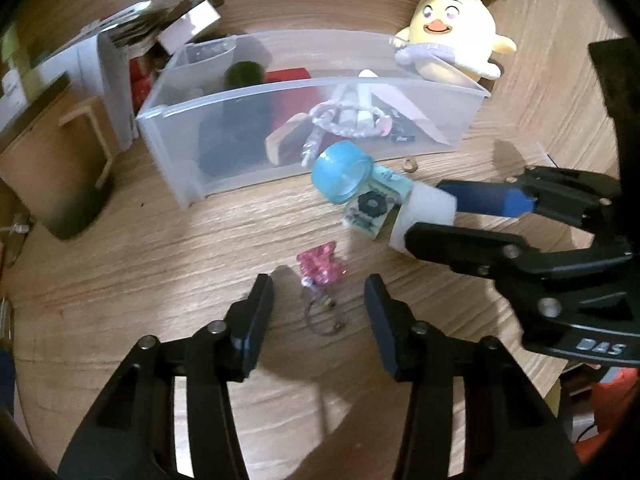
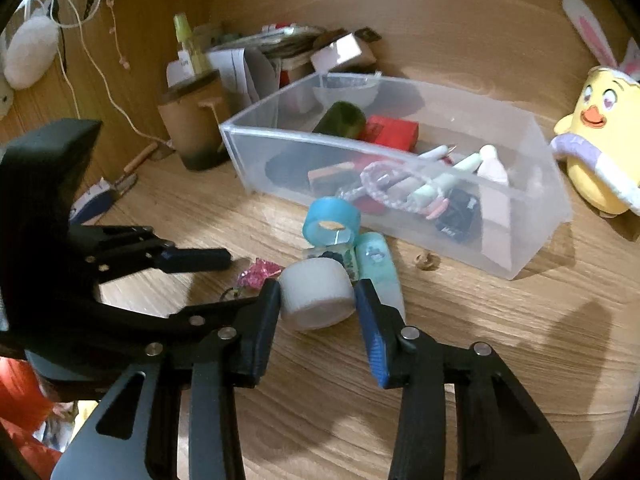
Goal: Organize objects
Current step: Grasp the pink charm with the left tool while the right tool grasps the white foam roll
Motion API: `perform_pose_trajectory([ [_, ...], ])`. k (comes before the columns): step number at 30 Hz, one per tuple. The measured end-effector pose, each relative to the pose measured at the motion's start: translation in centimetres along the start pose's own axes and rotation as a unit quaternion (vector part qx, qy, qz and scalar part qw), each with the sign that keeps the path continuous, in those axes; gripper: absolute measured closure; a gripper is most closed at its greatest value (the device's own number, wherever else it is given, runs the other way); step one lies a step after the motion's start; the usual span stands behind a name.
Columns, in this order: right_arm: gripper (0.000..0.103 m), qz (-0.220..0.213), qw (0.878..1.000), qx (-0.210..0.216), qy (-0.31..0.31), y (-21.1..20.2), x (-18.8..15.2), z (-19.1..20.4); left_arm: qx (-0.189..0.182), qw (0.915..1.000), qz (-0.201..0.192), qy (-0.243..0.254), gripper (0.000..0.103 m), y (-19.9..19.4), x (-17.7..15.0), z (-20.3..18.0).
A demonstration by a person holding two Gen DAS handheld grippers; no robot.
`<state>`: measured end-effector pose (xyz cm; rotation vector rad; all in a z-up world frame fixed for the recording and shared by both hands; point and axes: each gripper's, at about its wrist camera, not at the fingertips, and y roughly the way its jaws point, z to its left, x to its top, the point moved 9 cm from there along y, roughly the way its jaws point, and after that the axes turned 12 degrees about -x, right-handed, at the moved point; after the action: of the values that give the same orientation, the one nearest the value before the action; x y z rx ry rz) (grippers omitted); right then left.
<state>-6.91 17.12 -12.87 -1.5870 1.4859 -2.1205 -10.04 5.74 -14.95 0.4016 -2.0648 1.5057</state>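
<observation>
Pinched between the jaws of the right gripper [image 2: 318, 300], a white roll [image 2: 316, 296] sits at or just above the bench [image 2: 460, 340], touching a cluster of a blue tape ring [image 2: 332, 220], a small printed card and a mint tube [image 2: 378, 264]. Just behind them stands the clear bin [image 2: 400, 152], already part filled. My guess is the step in hand is lifting the roll; next it calls for carrying it over the bin's near wall. Left gripper [image 1: 318, 296] hangs spread above a pink keychain [image 1: 320, 266]
</observation>
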Motion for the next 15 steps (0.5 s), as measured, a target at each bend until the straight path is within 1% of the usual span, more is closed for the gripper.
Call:
perform_pose_trajectory([
  [1, 0.067, -0.006, 1.000, -0.001, 0.003, -0.4, 0.1, -0.2, 0.003, 1.0000, -0.001, 0.005, 0.068, 0.1, 0.2, -0.1],
  [2, 0.067, -0.010, 1.000, -0.001, 0.006, -0.7, 0.2, -0.4, 0.004, 1.0000, -0.002, 0.008, 0.078, 0.2, 0.3, -0.2],
  [3, 0.067, -0.013, 1.000, -0.002, 0.007, -1.0, 0.3, -0.6, 0.001, 0.9999, -0.003, 0.010, 0.081, 0.3, 0.4, -0.2],
  [5, 0.067, -0.020, 1.000, -0.003, 0.012, -1.6, 0.5, -0.9, -0.004, 0.9999, -0.005, 0.008, 0.081, 0.4, 0.6, -0.2],
  [9, 0.067, -0.029, 0.999, -0.007, 0.021, -2.4, 0.6, -1.4, -0.002, 0.9999, -0.014, 0.007, 0.081, 0.0, 0.8, -0.2],
  [15, 0.067, -0.036, 0.999, -0.016, 0.036, -2.9, 0.8, -2.3, 0.004, 0.9992, -0.041, 0.002, 0.081, -1.9, 1.7, -0.2],
])
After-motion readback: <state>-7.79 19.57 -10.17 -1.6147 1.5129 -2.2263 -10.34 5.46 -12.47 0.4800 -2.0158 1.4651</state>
